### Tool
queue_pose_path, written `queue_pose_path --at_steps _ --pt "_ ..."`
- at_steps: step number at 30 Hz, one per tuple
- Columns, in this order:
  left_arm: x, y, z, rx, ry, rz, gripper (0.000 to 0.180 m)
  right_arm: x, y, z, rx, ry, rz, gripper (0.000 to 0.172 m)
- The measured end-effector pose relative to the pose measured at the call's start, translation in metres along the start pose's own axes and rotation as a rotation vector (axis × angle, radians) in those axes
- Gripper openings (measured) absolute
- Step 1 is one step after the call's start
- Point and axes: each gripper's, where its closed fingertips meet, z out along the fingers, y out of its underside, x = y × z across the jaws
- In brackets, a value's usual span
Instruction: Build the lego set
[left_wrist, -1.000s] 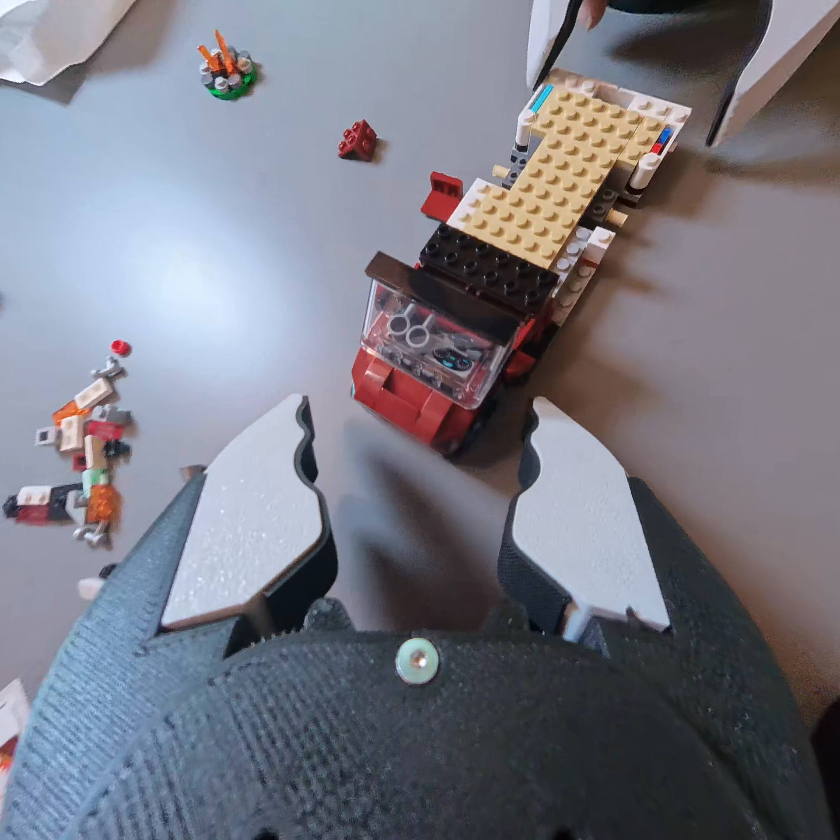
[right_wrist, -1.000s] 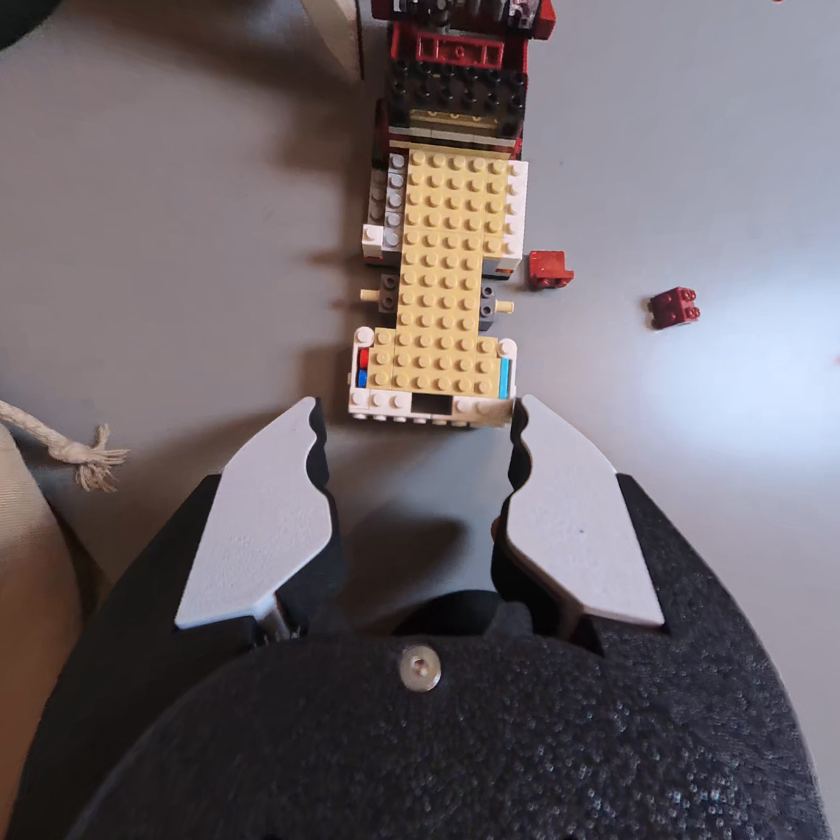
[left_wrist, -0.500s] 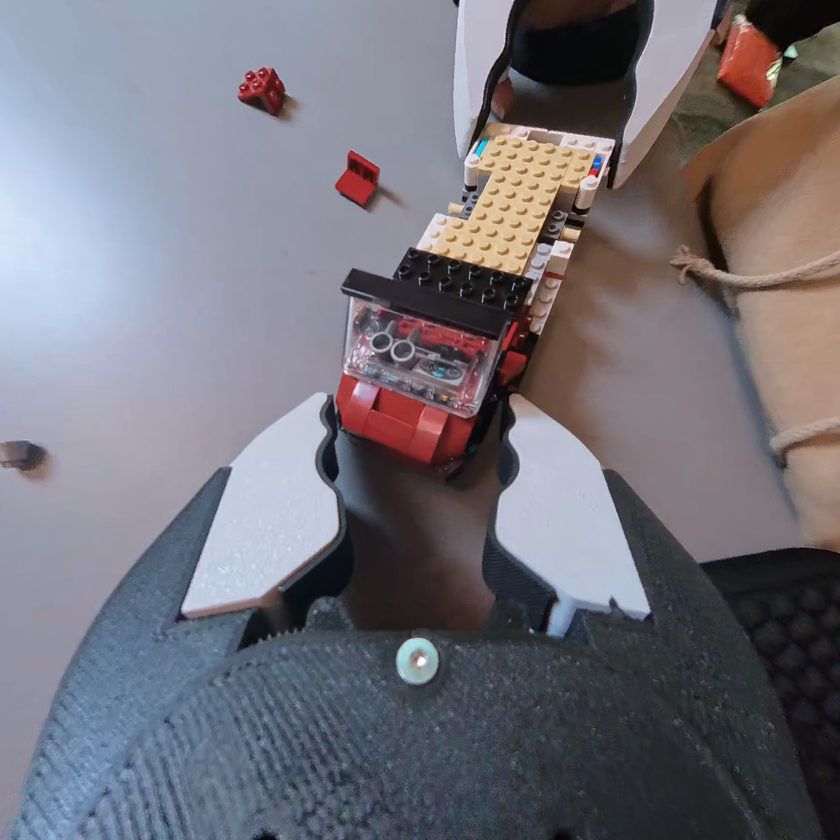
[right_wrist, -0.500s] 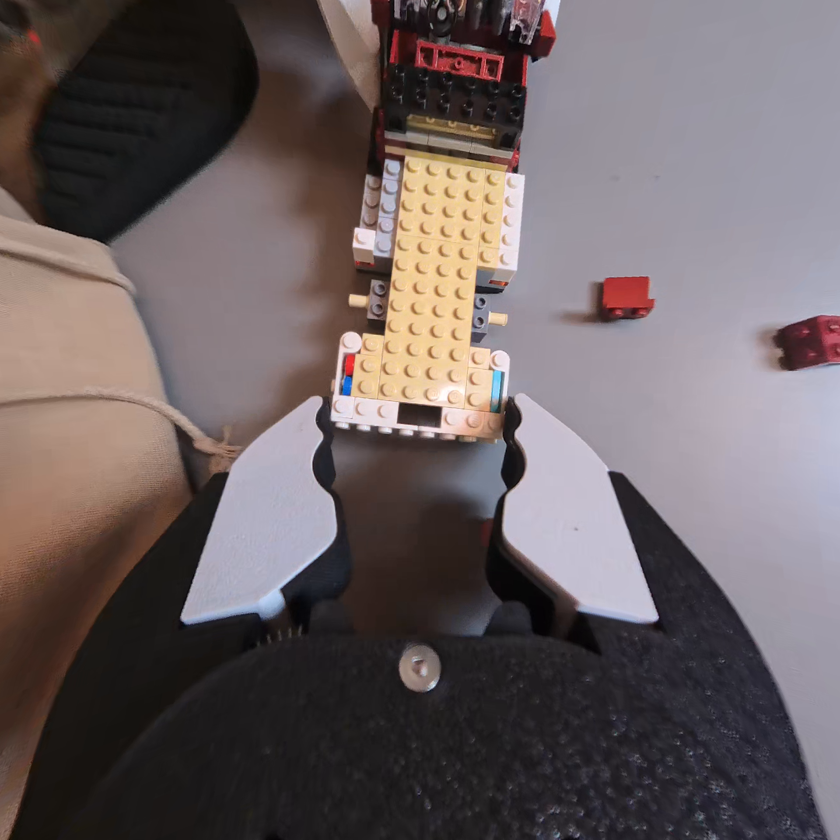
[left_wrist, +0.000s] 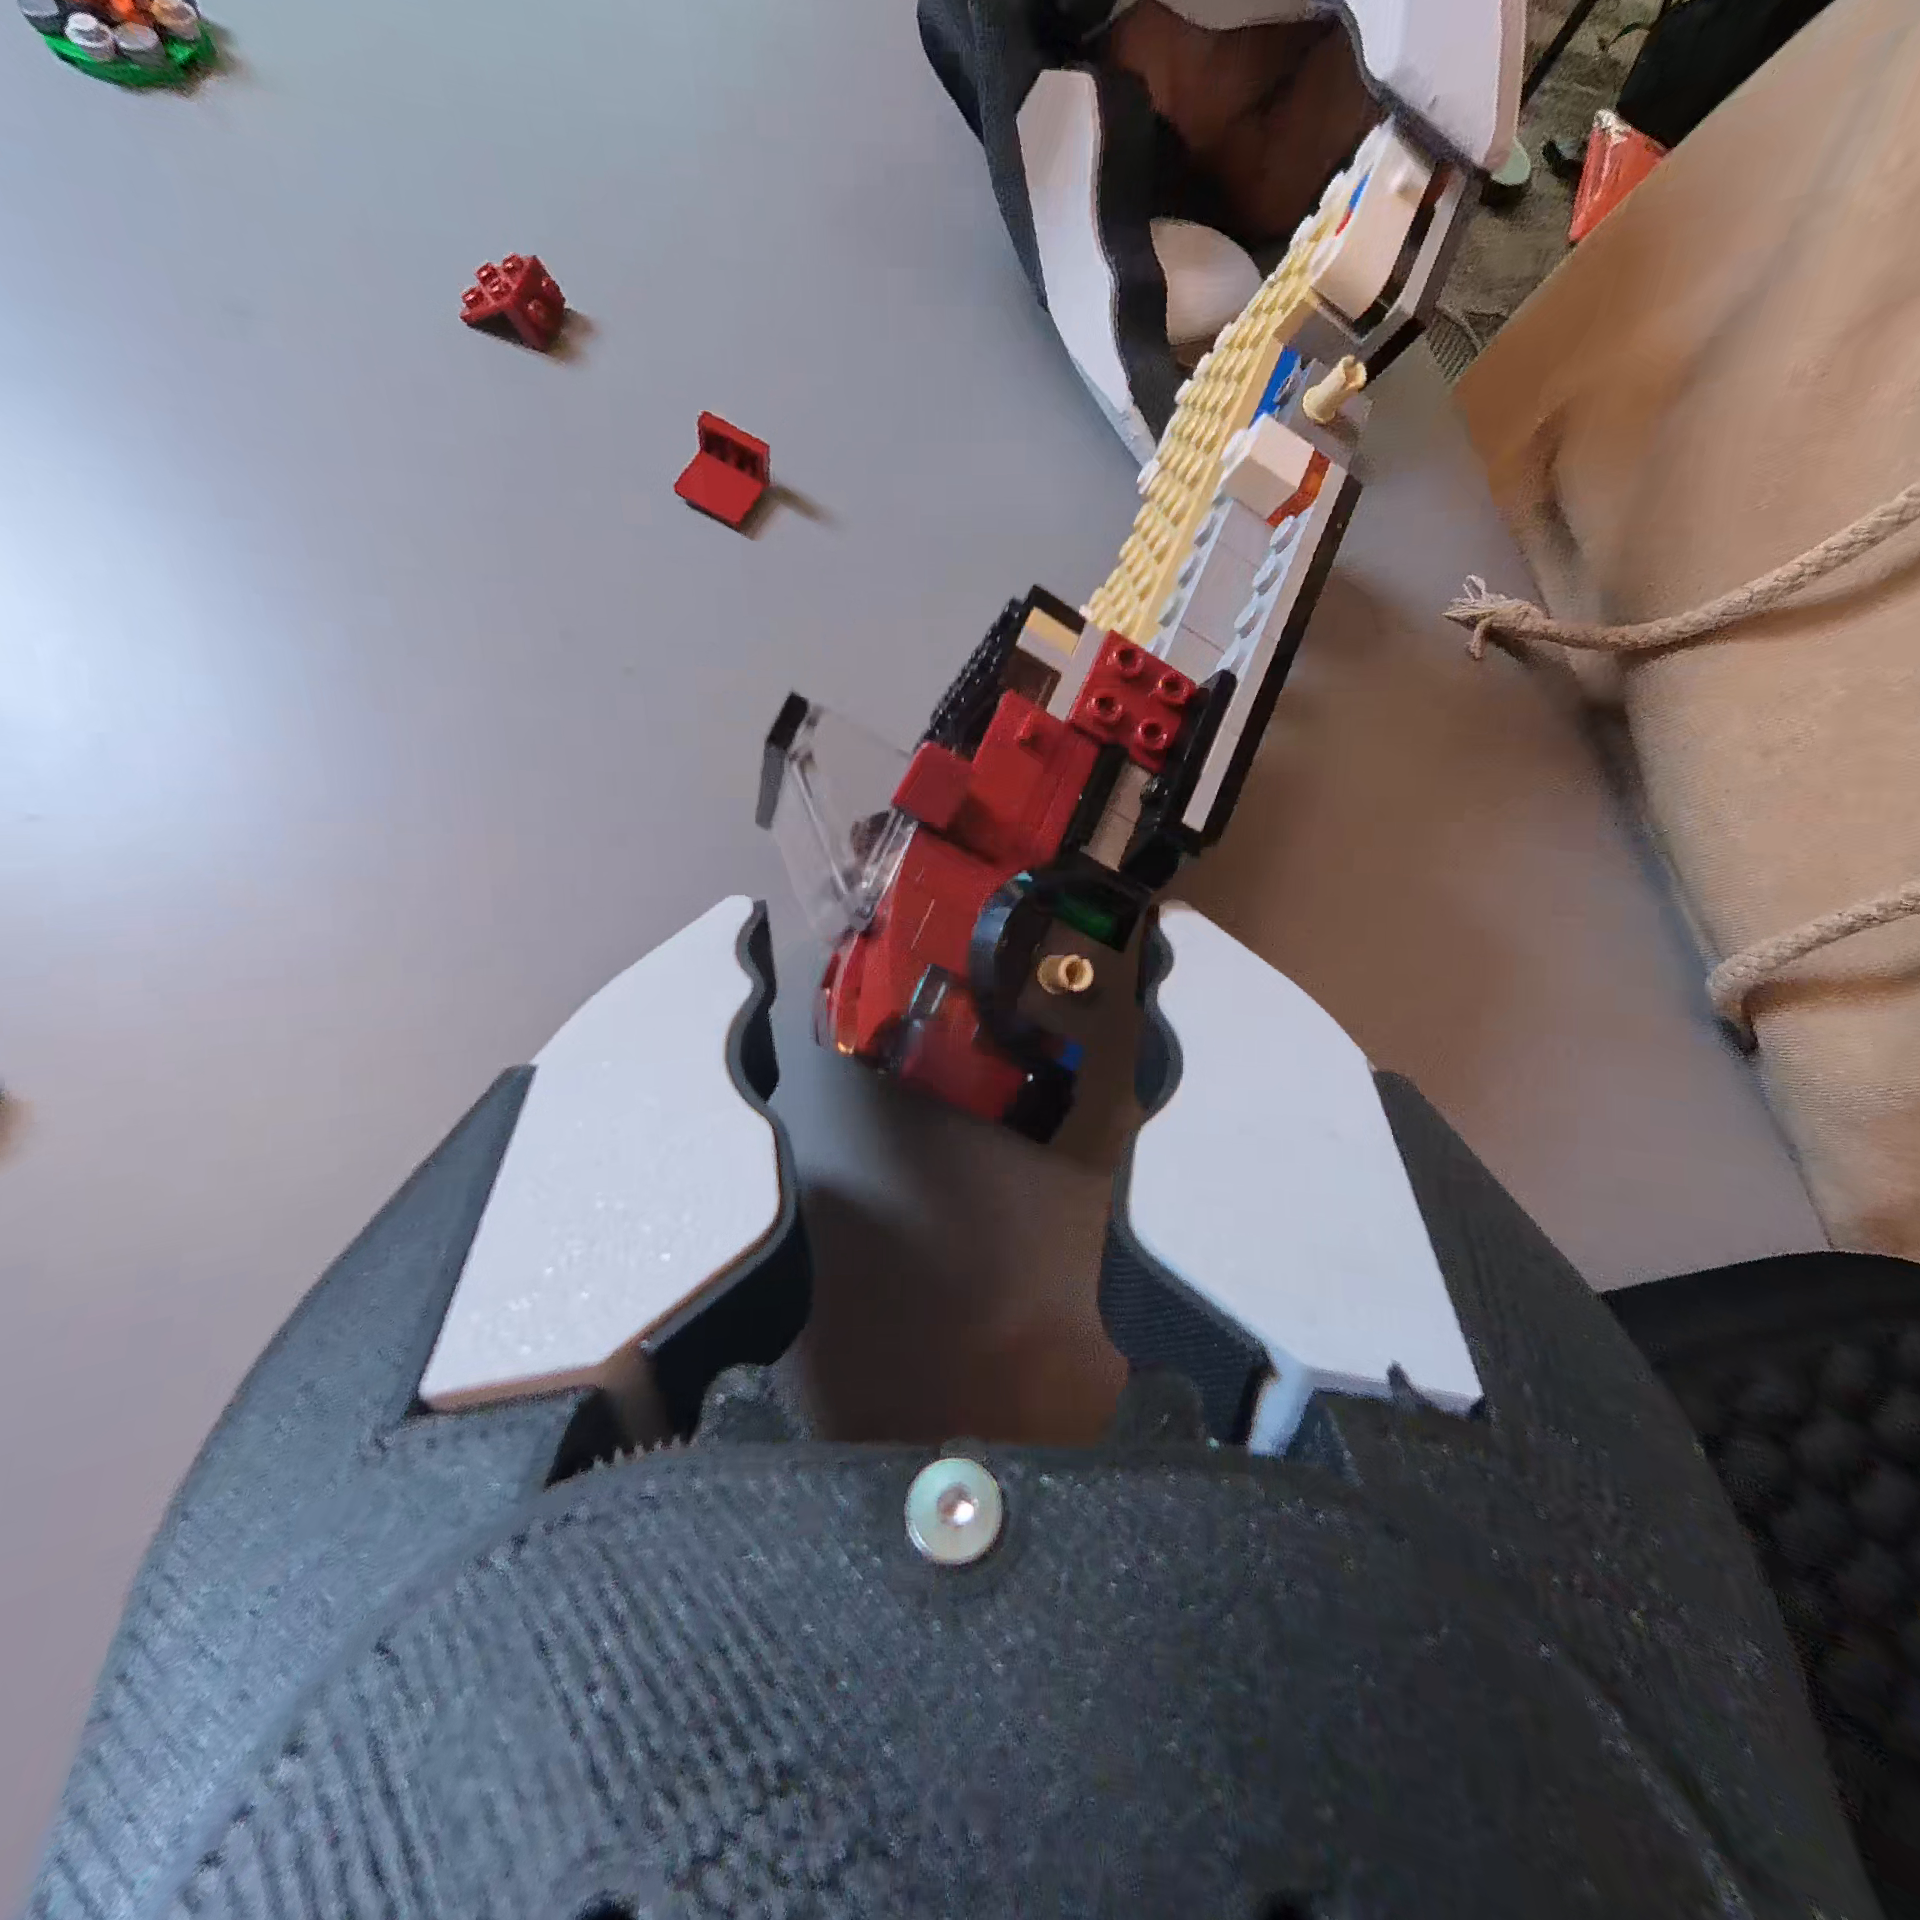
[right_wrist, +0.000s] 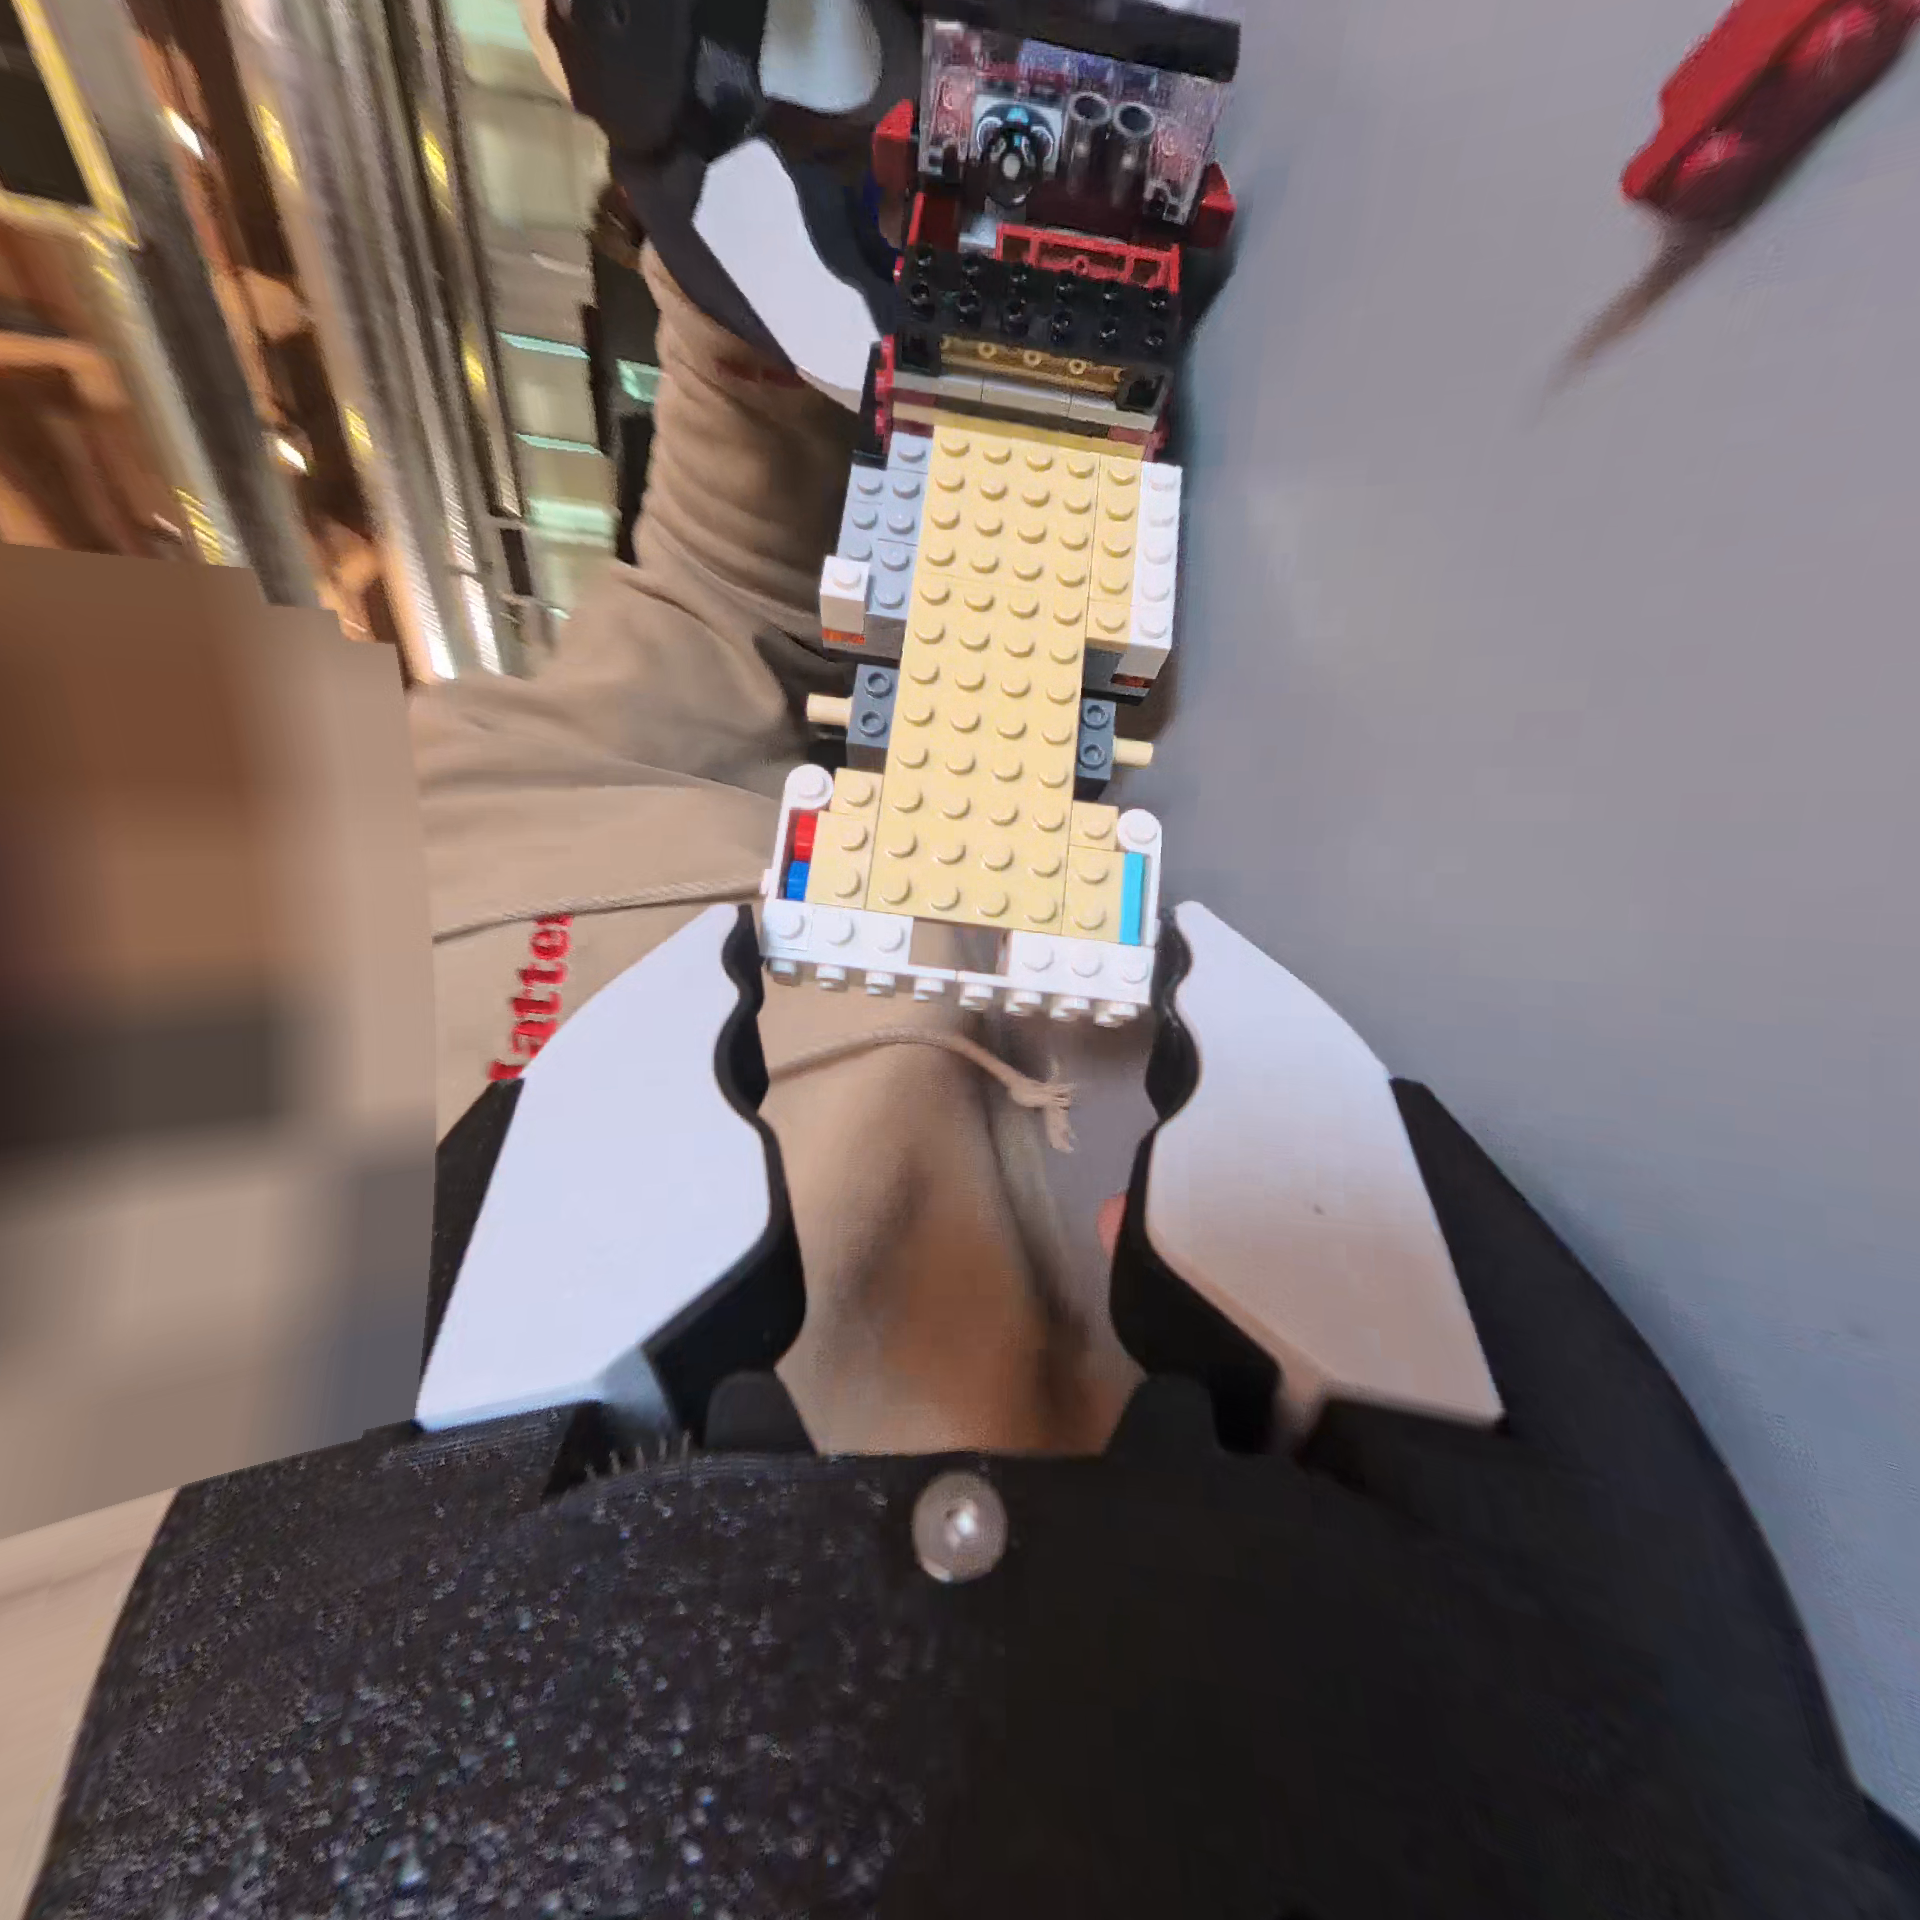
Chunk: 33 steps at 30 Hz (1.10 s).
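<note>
Brick-built toy truck — dark red cab, clear windscreen, tan studded bed — tilted sideways, raised off grey table.

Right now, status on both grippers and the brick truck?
Right gripper clamped on brick truck white rear end. Left gripper around red cab, contact unclear. Truck tipped sideways, off the grey table. Loose red bricks well aside.

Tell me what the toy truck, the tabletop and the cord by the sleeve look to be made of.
Toy truck: hard moulded plastic bricks, glossy, with studs and a clear windshield. Tabletop: smooth grey surface with soft sheen, perhaps laminate; cannot say for certain. Cord: twisted beige fibre, probably cotton, frayed at its end.
</note>
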Motion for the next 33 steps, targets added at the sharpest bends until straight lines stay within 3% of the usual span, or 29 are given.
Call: queue_pose_path --at_steps 8,14,18,23,27,33 --pt "0.014 -0.018 -0.020 -0.053 0.120 -0.042 0.057 -0.030 0.010 0.015 0.084 -0.355 0.199 0.072" --pt "0.022 -0.038 -0.063 -0.472 0.301 -0.092 0.058 -0.067 0.008 0.035 0.115 -0.586 0.110 0.072" --pt "0.020 -0.052 -0.073 -0.654 0.377 -0.135 0.058 -0.078 0.006 0.037 0.147 -0.679 0.088 0.072" --pt "0.013 -0.053 -0.059 -0.607 0.284 0.019 0.059 -0.064 0.011 0.035 0.145 -0.491 -0.035 0.072" --pt "0.008 -0.051 -0.047 -0.393 0.062 0.180 0.060 -0.041 0.011 0.026 0.122 -0.196 -0.199 0.072" --pt "0.001 -0.026 -0.027 -0.145 -0.320 0.273 0.062 -0.002 0.000 0.004 0.048 0.176 -0.438 0.072"
